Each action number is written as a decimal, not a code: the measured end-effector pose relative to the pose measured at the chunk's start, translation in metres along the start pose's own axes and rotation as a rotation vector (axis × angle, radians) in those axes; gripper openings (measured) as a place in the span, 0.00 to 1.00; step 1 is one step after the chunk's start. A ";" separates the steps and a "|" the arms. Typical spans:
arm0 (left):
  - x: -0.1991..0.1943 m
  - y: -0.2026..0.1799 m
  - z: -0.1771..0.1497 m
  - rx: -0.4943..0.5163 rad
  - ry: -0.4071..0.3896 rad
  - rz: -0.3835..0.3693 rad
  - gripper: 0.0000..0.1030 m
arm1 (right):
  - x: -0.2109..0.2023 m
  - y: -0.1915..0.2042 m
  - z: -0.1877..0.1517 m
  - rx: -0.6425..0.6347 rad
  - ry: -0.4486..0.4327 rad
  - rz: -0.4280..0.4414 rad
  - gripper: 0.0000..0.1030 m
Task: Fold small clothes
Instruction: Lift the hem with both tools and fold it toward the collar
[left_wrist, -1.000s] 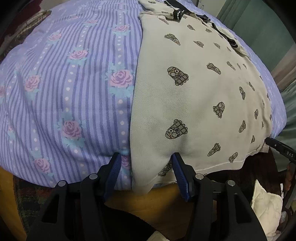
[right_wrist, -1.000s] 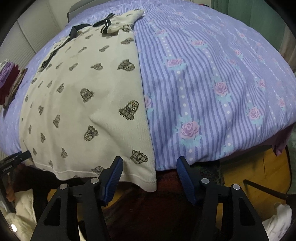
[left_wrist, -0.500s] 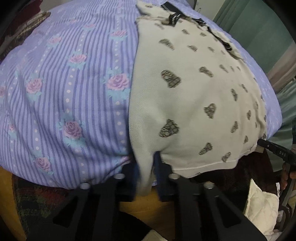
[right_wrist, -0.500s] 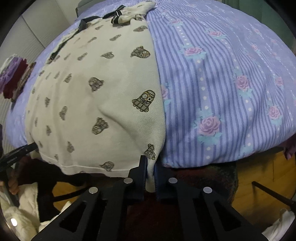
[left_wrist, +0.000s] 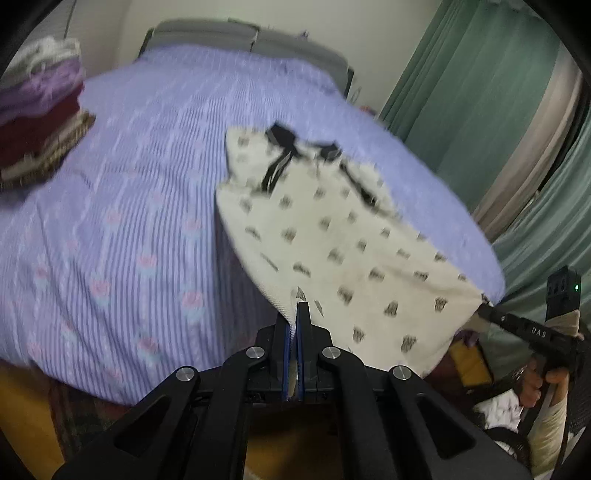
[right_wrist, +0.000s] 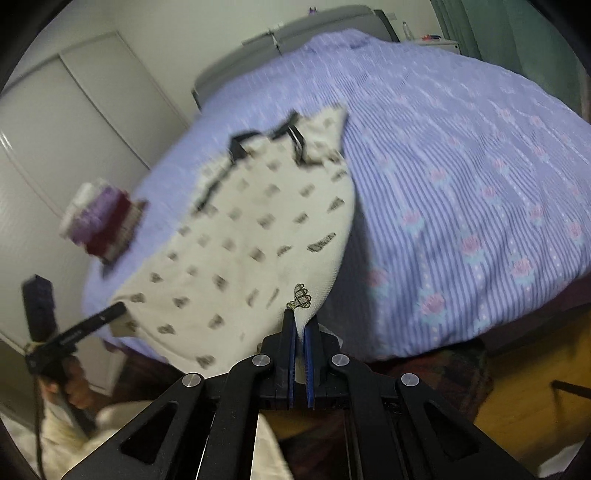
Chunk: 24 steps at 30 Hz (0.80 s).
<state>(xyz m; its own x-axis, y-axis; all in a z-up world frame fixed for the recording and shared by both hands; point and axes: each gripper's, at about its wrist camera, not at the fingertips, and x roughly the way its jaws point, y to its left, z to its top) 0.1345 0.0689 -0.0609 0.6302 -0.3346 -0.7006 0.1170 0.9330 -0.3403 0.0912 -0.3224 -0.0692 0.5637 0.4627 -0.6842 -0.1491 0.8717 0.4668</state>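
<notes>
Both claws, left claw (left_wrist: 297, 314) and right claw (right_wrist: 300, 325), have just been closed on the near hem corners of the cream shirt (left_wrist: 332, 236); its hem has been raised off the bed (left_wrist: 129, 184), collar end resting, so a fold seems begun.

A bed (left_wrist: 129, 184) in lilac rose-striped cover, grey headboard (left_wrist: 240, 38), green curtains (left_wrist: 461, 110), white wardrobe doors (right_wrist: 66, 122), wooden floor (right_wrist: 535, 387).

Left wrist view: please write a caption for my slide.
Left gripper lifts one hem corner of the cream shirt off the bed.
</notes>
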 end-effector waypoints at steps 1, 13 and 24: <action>-0.006 -0.003 0.008 0.003 -0.028 0.004 0.05 | -0.003 0.003 0.002 0.001 -0.011 0.014 0.05; -0.003 -0.001 0.106 -0.012 -0.195 0.115 0.05 | -0.006 0.026 0.106 0.040 -0.234 0.025 0.05; 0.056 0.014 0.204 -0.003 -0.174 0.180 0.05 | 0.037 0.014 0.200 0.111 -0.294 -0.053 0.05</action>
<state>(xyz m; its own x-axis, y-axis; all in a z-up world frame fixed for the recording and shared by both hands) 0.3275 0.0905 0.0230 0.7633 -0.1350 -0.6318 -0.0114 0.9749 -0.2221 0.2721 -0.3257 0.0243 0.7815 0.3369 -0.5252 -0.0328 0.8627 0.5046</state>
